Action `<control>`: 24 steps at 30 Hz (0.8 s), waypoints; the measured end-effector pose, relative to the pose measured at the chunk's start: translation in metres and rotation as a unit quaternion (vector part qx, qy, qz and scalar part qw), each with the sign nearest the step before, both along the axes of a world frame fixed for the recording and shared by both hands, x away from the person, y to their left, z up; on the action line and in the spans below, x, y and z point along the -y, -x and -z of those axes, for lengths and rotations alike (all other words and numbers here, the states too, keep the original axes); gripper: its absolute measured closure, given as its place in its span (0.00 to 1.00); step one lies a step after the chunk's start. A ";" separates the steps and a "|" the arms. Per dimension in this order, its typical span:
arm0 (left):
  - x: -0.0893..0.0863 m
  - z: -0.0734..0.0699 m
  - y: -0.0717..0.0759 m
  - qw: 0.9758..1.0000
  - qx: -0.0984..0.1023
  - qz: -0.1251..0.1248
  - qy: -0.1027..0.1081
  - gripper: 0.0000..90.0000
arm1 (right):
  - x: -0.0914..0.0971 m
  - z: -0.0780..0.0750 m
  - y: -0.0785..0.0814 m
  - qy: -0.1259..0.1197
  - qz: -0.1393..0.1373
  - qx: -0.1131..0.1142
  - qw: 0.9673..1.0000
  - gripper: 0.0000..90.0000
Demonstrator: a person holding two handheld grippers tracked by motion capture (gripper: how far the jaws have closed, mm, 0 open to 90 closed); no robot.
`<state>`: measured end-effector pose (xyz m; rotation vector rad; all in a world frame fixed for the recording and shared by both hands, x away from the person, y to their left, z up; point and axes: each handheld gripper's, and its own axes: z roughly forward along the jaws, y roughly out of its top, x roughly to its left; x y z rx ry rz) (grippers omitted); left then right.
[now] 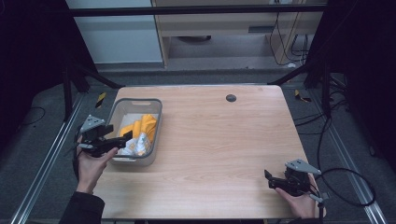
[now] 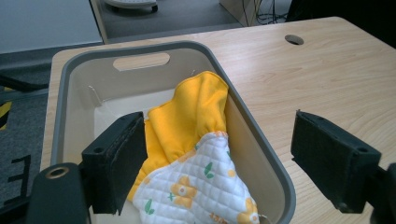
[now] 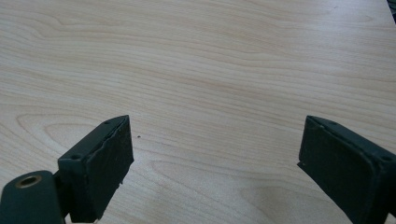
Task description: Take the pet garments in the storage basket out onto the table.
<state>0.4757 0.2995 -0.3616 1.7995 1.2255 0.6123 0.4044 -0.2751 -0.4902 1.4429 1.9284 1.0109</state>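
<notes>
A grey plastic bin [image 1: 157, 112] stands at the left of the wooden table [image 1: 215, 140] and holds a folded cloth [image 1: 140, 133], yellow with a white quilted flower-print side. In the left gripper view the cloth [image 2: 196, 140] lies against the bin's [image 2: 261, 154] right wall. My left gripper [image 1: 122, 138] hovers open over the bin's near left corner, and its jaws straddle the cloth and the bin's right rim [image 2: 217, 163]. My right gripper [image 1: 268, 179] rests low near the table's front right, open, with bare wood between its jaws [image 3: 215, 168].
A small dark cable hole [image 1: 230, 98] sits in the table near its far edge. Cables [image 1: 345, 186] trail on the floor at the right. Black frame posts [image 1: 322, 70] stand beyond the table's far corners.
</notes>
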 end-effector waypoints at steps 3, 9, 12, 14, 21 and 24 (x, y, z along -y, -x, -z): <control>0.003 0.002 -0.004 1.000 -0.008 0.003 -0.008 0.20 | 0.000 0.000 0.000 -0.002 0.000 0.000 1.000 0.11; 0.005 0.006 -0.013 1.000 -0.026 0.004 -0.016 0.21 | -0.001 0.000 0.000 -0.002 -0.001 0.000 1.000 0.11; 0.006 0.007 -0.016 0.999 -0.031 0.004 -0.018 0.21 | -0.001 0.000 0.000 -0.002 -0.001 -0.002 1.000 0.11; 0.007 0.008 -0.019 0.999 -0.036 0.004 -0.021 0.21 | -0.001 0.000 0.000 -0.001 -0.003 0.000 1.000 0.11; 0.011 0.013 -0.028 0.998 -0.054 0.006 -0.026 0.22 | -0.001 0.000 0.000 -0.003 -0.004 -0.001 1.000 0.11; 0.012 0.013 -0.032 0.997 -0.064 0.008 -0.030 0.22 | -0.001 0.000 0.000 -0.002 -0.004 -0.002 1.000 0.11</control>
